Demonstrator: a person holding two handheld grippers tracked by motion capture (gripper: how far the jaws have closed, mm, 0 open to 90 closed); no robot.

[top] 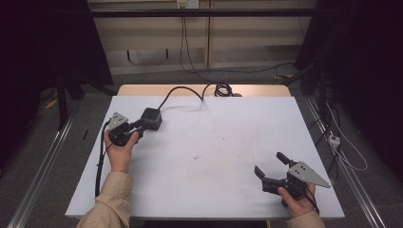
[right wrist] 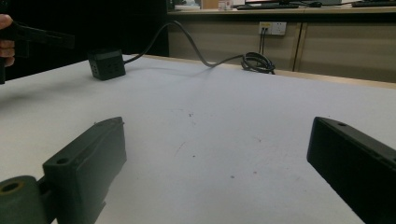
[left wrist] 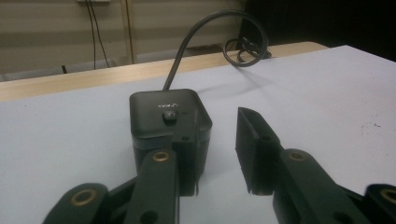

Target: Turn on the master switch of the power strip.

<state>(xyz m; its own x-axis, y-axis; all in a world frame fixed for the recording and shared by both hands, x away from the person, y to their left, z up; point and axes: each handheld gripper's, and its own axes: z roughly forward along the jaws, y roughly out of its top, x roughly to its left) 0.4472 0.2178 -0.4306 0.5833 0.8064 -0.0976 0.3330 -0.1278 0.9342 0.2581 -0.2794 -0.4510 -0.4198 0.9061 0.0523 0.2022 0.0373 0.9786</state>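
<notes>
1. High view: small black plastic cube with a trailing black cable [top: 152, 118] sits on the white table sheet [top: 214, 156] near its far-left corner. Left gripper [top: 141, 125] reaches it; right gripper [top: 270, 164] rests near the near-right corner, jaws wide apart.
2. Left gripper view: cube [left wrist: 169, 126] stands off-centre; one jaw overlaps its face, the other is beside it with a gap. Not clamped.
3. Right gripper view: cube [right wrist: 107, 64] well apart, untouched by this gripper's jaws.
4. Judgement: approach done; grasp and any move remain.

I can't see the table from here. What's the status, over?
Left tongs open beside the black power cube, one jaw against its side, no grip. Right tongs open, idle. Cube's cable trails off the far edge. Nothing blocking.
</notes>
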